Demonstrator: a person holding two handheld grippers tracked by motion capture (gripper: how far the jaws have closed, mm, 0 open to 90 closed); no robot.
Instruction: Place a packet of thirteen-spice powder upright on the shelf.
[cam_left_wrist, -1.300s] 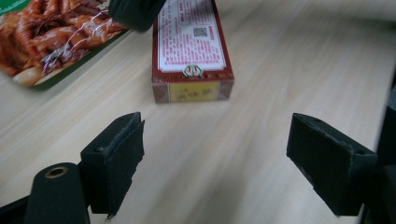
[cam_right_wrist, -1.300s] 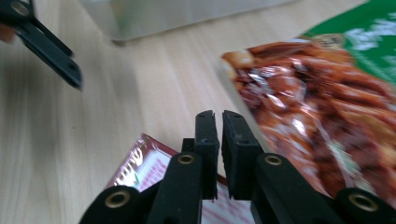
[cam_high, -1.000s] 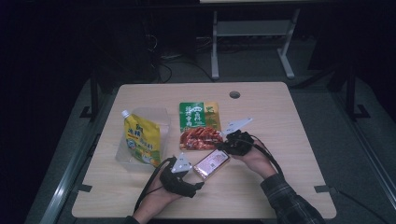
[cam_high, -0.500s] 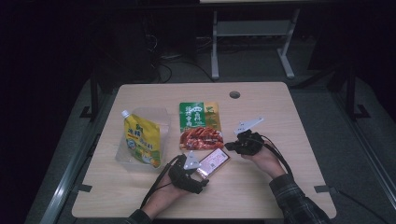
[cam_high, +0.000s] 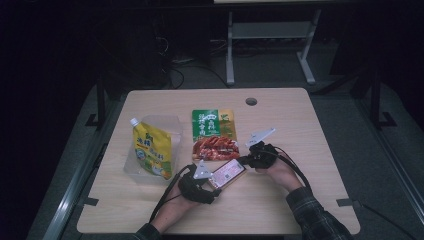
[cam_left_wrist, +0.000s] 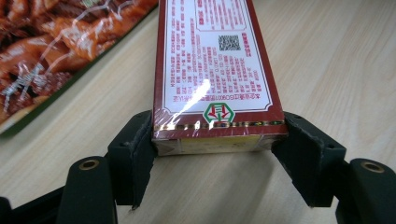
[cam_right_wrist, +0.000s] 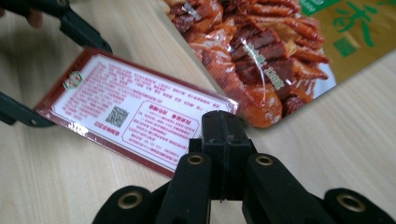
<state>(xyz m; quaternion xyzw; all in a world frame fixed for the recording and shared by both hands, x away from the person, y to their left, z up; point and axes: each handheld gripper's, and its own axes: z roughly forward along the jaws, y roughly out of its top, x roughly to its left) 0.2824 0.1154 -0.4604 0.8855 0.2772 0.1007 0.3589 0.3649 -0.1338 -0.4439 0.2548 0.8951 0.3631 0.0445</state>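
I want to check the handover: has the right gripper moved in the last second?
Yes. The right gripper has drawn away to the right of the green and red snack packet, off the flat red box.

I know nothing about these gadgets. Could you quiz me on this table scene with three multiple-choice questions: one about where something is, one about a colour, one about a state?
1. Where is the yellow pouch?
A. in a clear tray
B. on the floor
C. on the red box

2. What colour borders the box?
A. blue
B. dark red
C. black

3. What is the left gripper doing?
A. hanging open in the air
B. clamping the box's end
C. holding the pouch

Answers: 1 A, the tray's walls surround it; 2 B, a red edge frames the white label; 3 B, both jaws press the box's sides.
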